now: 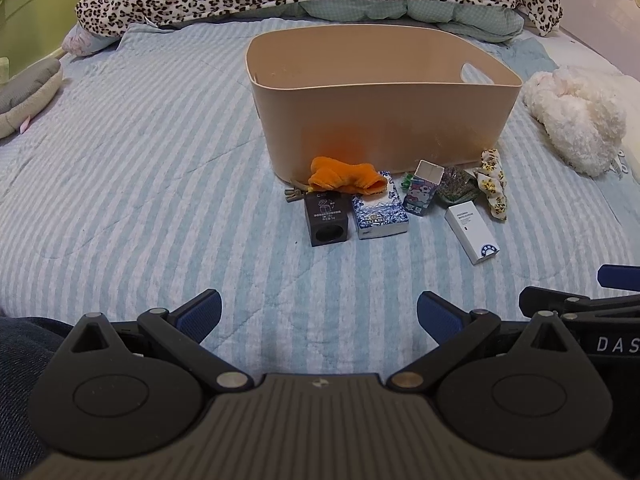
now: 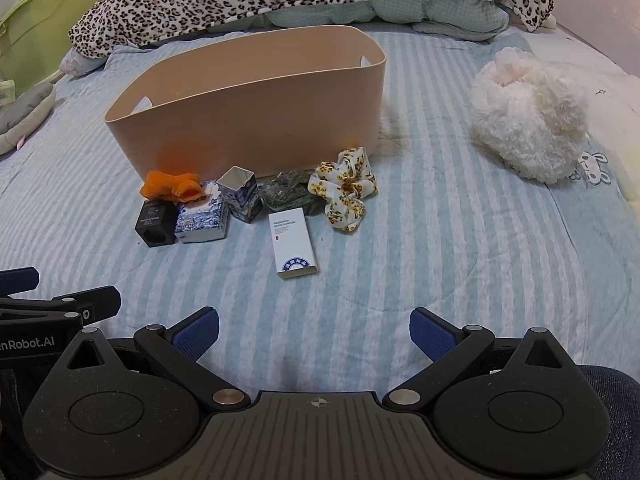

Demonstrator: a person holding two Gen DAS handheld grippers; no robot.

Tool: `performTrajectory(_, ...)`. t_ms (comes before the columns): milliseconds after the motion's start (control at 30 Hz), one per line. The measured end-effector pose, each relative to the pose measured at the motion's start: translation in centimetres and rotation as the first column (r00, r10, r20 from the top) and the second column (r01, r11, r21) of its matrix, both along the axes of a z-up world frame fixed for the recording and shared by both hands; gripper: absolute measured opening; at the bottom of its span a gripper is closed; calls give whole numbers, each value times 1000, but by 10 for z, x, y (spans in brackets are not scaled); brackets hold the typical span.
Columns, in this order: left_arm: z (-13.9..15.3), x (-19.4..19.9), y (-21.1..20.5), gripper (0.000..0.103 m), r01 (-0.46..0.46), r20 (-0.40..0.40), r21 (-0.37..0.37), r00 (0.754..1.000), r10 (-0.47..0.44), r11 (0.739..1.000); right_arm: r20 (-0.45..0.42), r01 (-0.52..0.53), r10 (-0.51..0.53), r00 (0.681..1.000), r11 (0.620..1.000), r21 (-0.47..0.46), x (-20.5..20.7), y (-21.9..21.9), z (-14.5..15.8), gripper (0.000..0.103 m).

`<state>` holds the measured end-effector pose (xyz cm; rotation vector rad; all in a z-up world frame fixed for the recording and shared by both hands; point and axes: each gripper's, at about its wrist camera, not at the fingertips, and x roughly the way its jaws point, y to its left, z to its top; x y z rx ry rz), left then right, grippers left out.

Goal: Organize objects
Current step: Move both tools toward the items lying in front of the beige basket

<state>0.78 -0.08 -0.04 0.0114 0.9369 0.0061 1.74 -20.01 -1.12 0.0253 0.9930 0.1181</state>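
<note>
Both tongs [image 1: 319, 312] [image 2: 314, 330] gaping, empty, tan oval bin [image 1: 384, 128], small clutter before it

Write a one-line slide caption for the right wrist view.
Open right gripper hovers over a striped bedspread, facing small items lined up before an empty beige bin.

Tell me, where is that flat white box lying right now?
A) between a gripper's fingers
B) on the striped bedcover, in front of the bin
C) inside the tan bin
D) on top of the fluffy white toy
B: the flat white box lies on the striped bedcover, nearer the camera than the tan bin, and no gripper touches it.
</note>
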Motion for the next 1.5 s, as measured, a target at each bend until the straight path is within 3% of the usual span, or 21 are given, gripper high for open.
performTrajectory(867, -14, 28, 17, 103, -59, -31, -21, 998, 58, 998, 1, -37, 37, 999, 997, -61, 28, 10, -8, 103)
performTrajectory(1167, -26, 53, 24, 103, -81, -35, -13, 996, 80, 997, -63, -50, 46, 997, 996, -75, 48, 16, -29, 103)
performTrajectory(1500, -41, 82, 29, 103, -109, -27, -28, 994, 109, 994, -92, -73, 62, 994, 990, -118, 74, 29, -50, 96)
